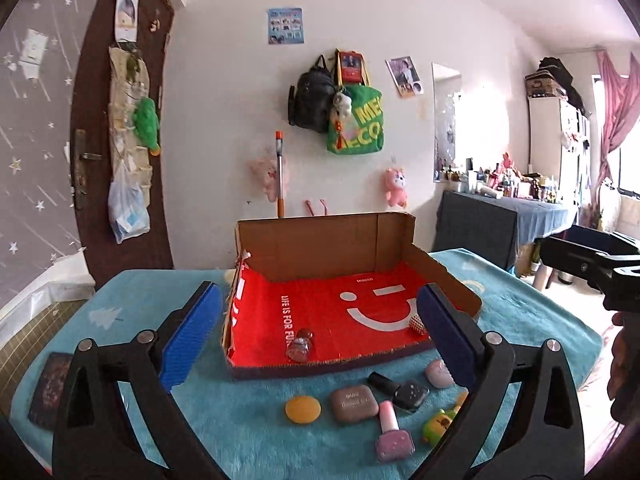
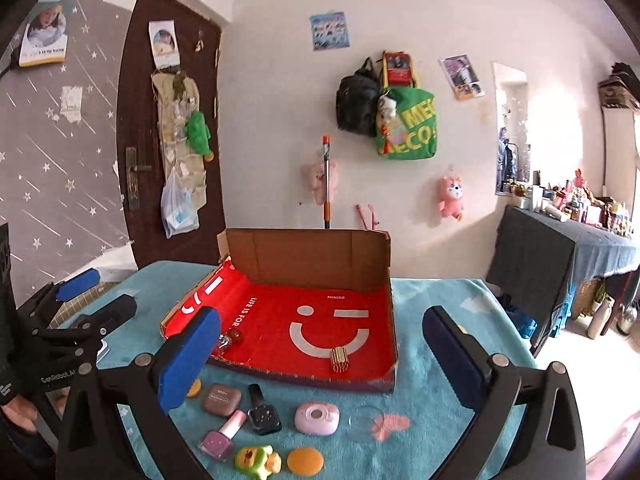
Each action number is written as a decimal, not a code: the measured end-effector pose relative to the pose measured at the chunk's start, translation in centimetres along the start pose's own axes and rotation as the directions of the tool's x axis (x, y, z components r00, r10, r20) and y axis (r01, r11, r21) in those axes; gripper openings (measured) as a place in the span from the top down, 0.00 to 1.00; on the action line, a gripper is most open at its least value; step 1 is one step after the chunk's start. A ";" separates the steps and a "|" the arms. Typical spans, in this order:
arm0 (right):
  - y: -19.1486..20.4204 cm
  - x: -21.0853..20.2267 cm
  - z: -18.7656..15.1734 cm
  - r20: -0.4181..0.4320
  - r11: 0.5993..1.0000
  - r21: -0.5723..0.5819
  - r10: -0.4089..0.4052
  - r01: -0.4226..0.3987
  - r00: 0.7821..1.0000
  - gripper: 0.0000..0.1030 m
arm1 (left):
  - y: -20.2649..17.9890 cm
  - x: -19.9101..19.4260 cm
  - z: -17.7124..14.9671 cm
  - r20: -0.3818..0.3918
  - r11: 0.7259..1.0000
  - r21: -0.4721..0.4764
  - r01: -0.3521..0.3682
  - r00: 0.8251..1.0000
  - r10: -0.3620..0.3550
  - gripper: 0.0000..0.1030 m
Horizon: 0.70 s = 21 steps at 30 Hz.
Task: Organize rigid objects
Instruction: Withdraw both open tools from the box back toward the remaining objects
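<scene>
A cardboard box point(image 1: 320, 252) with a red lining lies open on the teal blanket. In it are a small clear bottle point(image 1: 301, 346) and a gold studded piece point(image 2: 340, 359). In front of the box lie a brown case point(image 1: 353, 403), a black nail polish point(image 2: 262, 410), a pink nail polish point(image 1: 392, 436), a pink case point(image 2: 317, 418), a green-yellow toy point(image 2: 256, 460) and an orange disc point(image 1: 303, 409). My left gripper point(image 1: 320, 296) hovers open over the box's front, holding nothing. My right gripper point(image 2: 322, 318) is also wide open and empty above the same items.
A dark flat card point(image 1: 50, 388) lies at the blanket's left edge, and a clear dish point(image 2: 366, 420) sits right of the pink case. Behind the table are a door point(image 1: 120, 140) and a wall with hanging bags point(image 1: 340, 104). A cluttered dresser point(image 2: 580, 216) stands at right.
</scene>
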State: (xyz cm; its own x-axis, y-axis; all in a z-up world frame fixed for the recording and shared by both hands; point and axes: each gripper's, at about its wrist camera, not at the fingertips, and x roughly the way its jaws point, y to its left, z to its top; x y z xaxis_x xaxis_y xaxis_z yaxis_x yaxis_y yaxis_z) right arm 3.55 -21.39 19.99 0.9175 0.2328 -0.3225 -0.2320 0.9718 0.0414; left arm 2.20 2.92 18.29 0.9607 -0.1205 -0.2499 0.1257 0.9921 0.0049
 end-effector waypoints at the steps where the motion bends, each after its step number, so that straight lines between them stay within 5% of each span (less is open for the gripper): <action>1: 0.0 -0.6 -0.7 0.012 1.000 0.006 0.001 -0.001 1.000 0.00 | -0.1 -0.4 -0.5 0.000 1.000 -0.007 -0.003 1.000 0.003 0.03; 8: 0.0 -2.8 -5.5 0.106 0.999 0.016 -0.041 0.040 0.994 0.00 | -1.0 -1.2 -4.6 -0.012 0.999 -0.024 -0.023 1.000 0.022 0.02; 21: -0.5 1.0 -14.5 0.079 0.997 0.054 -0.066 0.062 0.995 0.00 | -1.3 0.9 -12.9 -0.082 0.995 -0.073 -0.071 0.995 0.065 0.02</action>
State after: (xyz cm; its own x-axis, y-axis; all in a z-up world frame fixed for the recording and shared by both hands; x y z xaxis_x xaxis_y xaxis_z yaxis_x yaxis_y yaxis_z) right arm -0.08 -22.18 5.91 0.9533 0.1704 -0.2492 -0.1571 0.9849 0.0724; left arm -0.29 1.97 5.60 0.9435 -0.0519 -0.3274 0.0384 0.9981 -0.0474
